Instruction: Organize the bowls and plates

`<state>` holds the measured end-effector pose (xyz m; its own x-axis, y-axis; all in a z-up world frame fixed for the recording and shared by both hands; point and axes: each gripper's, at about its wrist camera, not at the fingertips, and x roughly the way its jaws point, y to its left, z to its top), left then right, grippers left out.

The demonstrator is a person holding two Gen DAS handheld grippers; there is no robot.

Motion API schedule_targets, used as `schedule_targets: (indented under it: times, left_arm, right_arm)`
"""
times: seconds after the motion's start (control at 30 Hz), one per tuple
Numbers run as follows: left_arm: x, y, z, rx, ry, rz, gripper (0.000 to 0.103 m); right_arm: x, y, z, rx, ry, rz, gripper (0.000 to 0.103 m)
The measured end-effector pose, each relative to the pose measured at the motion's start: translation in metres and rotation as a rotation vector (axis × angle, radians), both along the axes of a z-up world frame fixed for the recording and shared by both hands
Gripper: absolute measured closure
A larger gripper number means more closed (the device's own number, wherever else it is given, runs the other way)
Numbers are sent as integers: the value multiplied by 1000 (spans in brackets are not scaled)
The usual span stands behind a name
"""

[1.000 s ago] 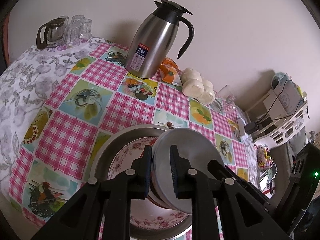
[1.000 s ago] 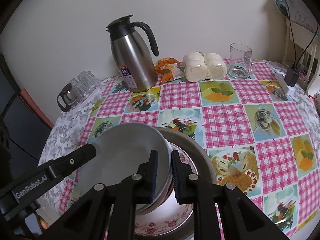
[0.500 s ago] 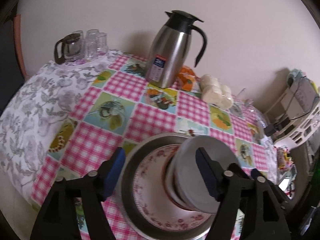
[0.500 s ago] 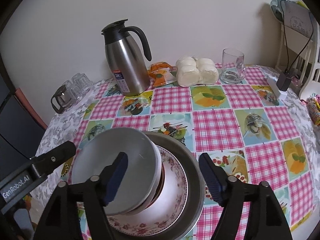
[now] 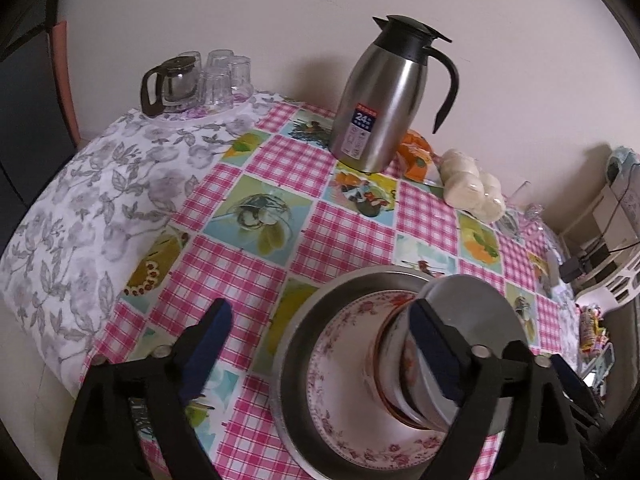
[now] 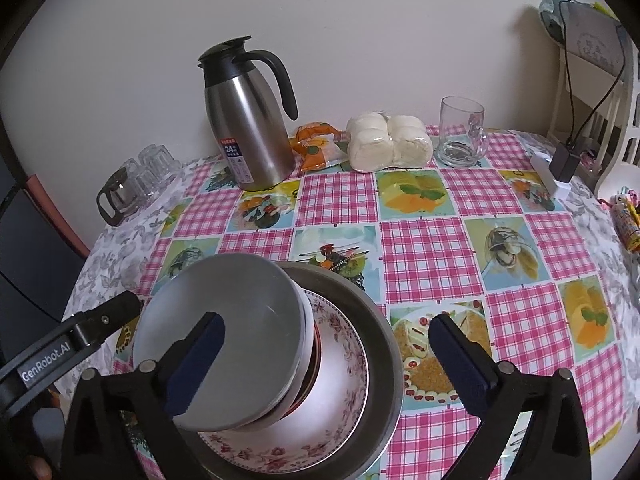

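Bowls [image 6: 224,344] are sitting nested in a short stack, the top one plain metal, on a floral plate [image 6: 344,360] that is lying inside a wide metal basin [image 6: 384,344] at the near edge of the worktop [image 6: 432,248]. From the left wrist camera the same bowls [image 5: 460,344] are leaning to the right over the floral plate [image 5: 344,364], with the metal basin [image 5: 292,352] ringing them.

Both grippers are hanging just in front of this stack with nothing between their fingers. The right gripper [image 6: 326,360] is standing wide, its left pad lying over the bowls in the picture and its right pad over the tablecloth beyond the basin rim. The left gripper [image 5: 320,352] is spread wide too, one pad over the checked cloth and the other in front of the bowls; whether either pad is touching the stack cannot be told.

Farther back, a steel thermos jug [image 6: 248,120] is standing upright near the wall, with an orange packet [image 6: 316,148] and a bag of white buns [image 6: 388,142] just beside it. A glass mug [image 6: 460,132] is standing to the right of the buns. At the far left corner a small glass pot [image 5: 168,84] and several tumblers [image 5: 228,76] are grouped together on the grey floral cloth.
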<state>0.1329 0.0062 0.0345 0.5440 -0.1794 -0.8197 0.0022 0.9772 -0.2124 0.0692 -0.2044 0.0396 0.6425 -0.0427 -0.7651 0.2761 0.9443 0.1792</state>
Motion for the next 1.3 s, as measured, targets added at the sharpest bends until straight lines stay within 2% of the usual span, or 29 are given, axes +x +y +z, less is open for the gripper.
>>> schedule_targets:
  times: [0.47, 0.73, 0.93, 1.1, 1.3]
  left_arm:
    - [-6, -4, 8, 38, -38, -12, 0]
    - [-35, -6, 19, 31, -109, -27, 1]
    - [-63, -6, 15, 109, -118, -2, 1]
    - [-84, -7, 3, 112, -82, -34, 1]
    - [-103, -8, -17, 174, -19, -46, 1]
  right_arm:
    - [-8, -1, 7, -20, -14, -3, 0]
    - [-36, 5, 14, -26, -44, -19, 0]
    - [-70, 12, 8, -22, -61, -9, 0]
    - [-96, 10, -10, -30, -40, -9, 0]
    - [-116, 4, -30, -29, 5, -37, 0]
